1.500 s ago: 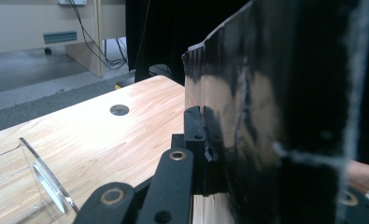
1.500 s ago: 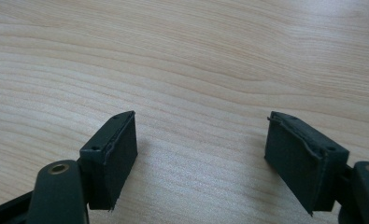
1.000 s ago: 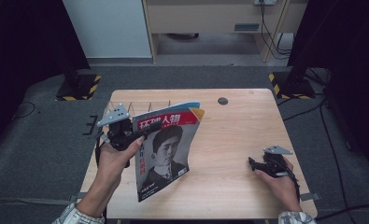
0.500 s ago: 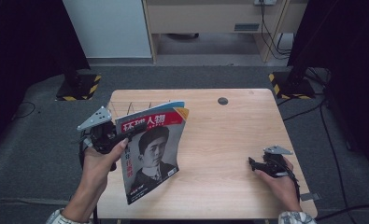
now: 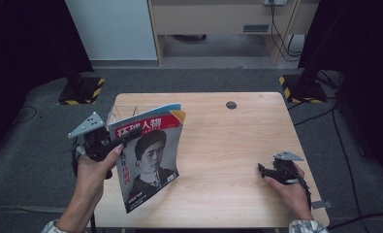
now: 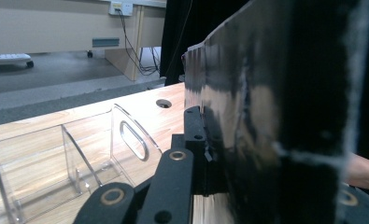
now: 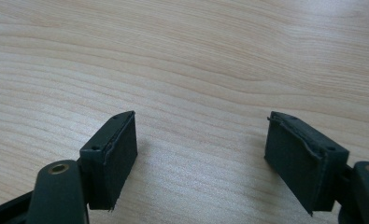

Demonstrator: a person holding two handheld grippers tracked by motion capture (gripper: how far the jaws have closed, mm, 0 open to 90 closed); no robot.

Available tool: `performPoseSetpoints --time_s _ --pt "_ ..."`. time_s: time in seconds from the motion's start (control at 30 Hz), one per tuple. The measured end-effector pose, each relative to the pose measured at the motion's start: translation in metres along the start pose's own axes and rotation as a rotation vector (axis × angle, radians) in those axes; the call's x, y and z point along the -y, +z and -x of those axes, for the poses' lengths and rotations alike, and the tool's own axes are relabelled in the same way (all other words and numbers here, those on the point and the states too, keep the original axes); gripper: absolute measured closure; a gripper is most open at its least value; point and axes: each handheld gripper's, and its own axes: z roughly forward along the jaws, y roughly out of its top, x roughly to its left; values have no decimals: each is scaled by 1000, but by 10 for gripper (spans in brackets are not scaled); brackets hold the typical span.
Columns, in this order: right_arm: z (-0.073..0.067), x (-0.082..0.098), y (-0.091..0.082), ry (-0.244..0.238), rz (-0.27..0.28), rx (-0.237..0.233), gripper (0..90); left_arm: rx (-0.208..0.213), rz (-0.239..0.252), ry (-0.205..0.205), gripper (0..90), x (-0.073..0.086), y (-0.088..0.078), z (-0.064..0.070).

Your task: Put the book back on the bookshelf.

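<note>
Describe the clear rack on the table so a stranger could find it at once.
Start at the wooden table and go to its far left corner, just behind the magazine that the left gripper holds upright. There stands the clear acrylic rack, with upright dividers and an oval handle slot in one panel. It is the one see-through thing there; the magazine is printed and the round hole is dark.

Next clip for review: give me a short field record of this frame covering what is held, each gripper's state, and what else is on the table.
held item: magazine, lifted nearly upright, its lower edge near the table
left gripper: shut on the magazine's edge
right gripper: open, nothing between the jaws, resting low on the table
nearby: clear acrylic rack, standing just behind the magazine
table detail: round hole near the far edge
</note>
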Motion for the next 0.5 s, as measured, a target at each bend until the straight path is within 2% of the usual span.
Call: performPoseSetpoints --time_s 0.5 --pt "0 0 0 0 0 1 253 -47 42 -21 866 3 -39 -16"
